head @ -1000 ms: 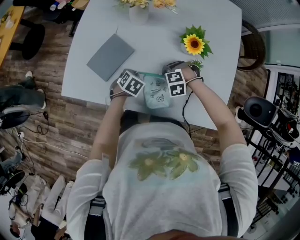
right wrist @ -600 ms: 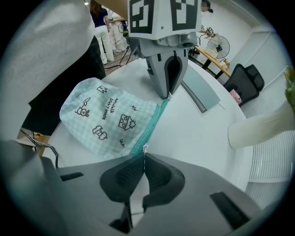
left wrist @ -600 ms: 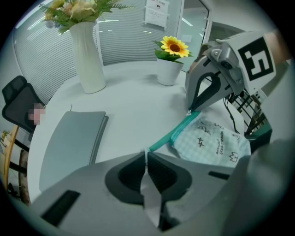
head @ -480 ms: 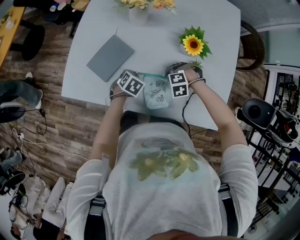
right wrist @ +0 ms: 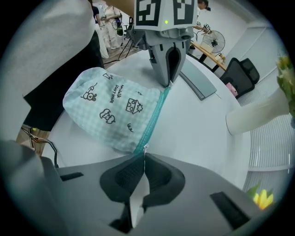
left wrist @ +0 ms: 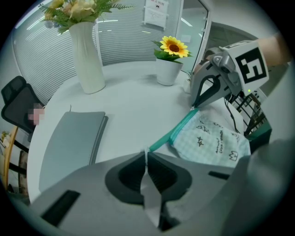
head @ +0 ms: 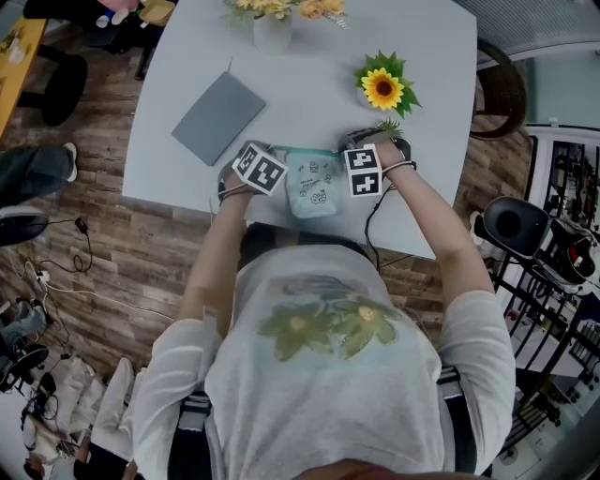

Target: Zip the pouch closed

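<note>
Left claw [left wrist: 146, 156] and right claw [right wrist: 144, 154] clamped, seemingly downturned.

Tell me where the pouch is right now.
In the head view the checked pouch lies near the table's front edge, held at its zipper ends between the left gripper and right gripper, just nearer the person than the sunflower pot.

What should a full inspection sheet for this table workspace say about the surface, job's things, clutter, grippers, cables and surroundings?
Surface: white table, no spills seen.
Job's things: checked pouch lying flat near the table's front edge, its teal zip stretched between the grippers.
Clutter: grey folder, potted sunflower, vase of flowers.
Grippers: left gripper, jaws shut on one end of the zip; right gripper, jaws shut on the other end.
Cables: cable hanging by the right gripper.
Surroundings: wood floor, black chair.
</note>
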Motion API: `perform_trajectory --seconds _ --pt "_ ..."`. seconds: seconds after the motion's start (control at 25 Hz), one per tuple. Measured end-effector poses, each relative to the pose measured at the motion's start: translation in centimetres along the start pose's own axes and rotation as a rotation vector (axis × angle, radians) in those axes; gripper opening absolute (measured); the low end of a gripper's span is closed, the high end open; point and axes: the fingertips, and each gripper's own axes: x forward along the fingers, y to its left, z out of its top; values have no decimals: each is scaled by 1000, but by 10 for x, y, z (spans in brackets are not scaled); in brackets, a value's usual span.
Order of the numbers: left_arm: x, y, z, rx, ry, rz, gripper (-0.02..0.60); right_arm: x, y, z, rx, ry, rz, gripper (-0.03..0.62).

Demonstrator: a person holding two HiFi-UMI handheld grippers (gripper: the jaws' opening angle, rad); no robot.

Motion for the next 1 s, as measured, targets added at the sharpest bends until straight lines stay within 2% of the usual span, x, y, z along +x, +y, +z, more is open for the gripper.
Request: perform_trajectory --seconds 0.24,0.4,0.56,0.72,0.84,1.0 --pt "-1 0 1 -57 -20 3 21 2 2 0 21 5 -33 18" --pt "-2 0 1 -57 -61 12 21 2 1 1 61 13 -49 18" --pt "-10 -2 2 -116 -103 -55 27 -2 2 -1 171 0 -53 20" --pt "-23 -8 3 -222 -130 -114 87 -16 -3 0 286 -44 -115 20" --pt "-33 -9 5 -262 -184 -116 95 -31 -4 5 384 -88 -156 20" --pt "-53 -10 14 -261 -276 -94 97 -53 -6 12 542 -166 -232 20"
